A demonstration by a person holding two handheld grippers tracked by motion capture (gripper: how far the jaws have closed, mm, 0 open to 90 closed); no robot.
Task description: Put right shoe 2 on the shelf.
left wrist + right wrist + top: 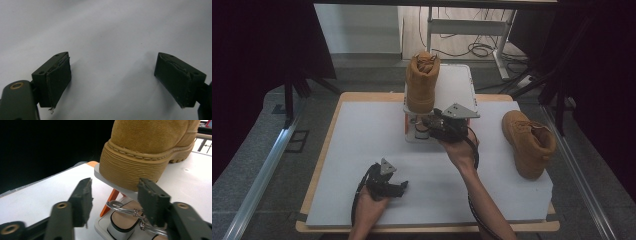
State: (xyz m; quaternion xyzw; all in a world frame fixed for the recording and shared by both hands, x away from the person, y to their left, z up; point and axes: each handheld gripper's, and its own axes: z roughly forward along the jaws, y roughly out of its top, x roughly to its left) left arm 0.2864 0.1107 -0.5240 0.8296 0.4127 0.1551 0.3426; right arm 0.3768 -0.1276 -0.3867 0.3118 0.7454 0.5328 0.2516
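Standing on the rack's [462,82] top shelf, a boot [422,82] has the right gripper [115,195] just before its heel, jaws apart, gripping nothing. Left gripper [112,80] rests open on the table [362,150]. Second boot [528,142] lies right.

Hidden or cut off, for your record:

- Tan boot [150,142] on the rack's upper shelf [105,178]: in the right gripper view you get only heel and sole; the upper runs off the top edge.
- Sandal [125,218] on the lower tier: partly behind your right gripper [113,200] and its pads, cut by the bottom edge.
- Left gripper [112,80]: body cropped at the bottom corners.
- High view: your forearms leave the bottom edge; the lower tier's contents are too small to tell.
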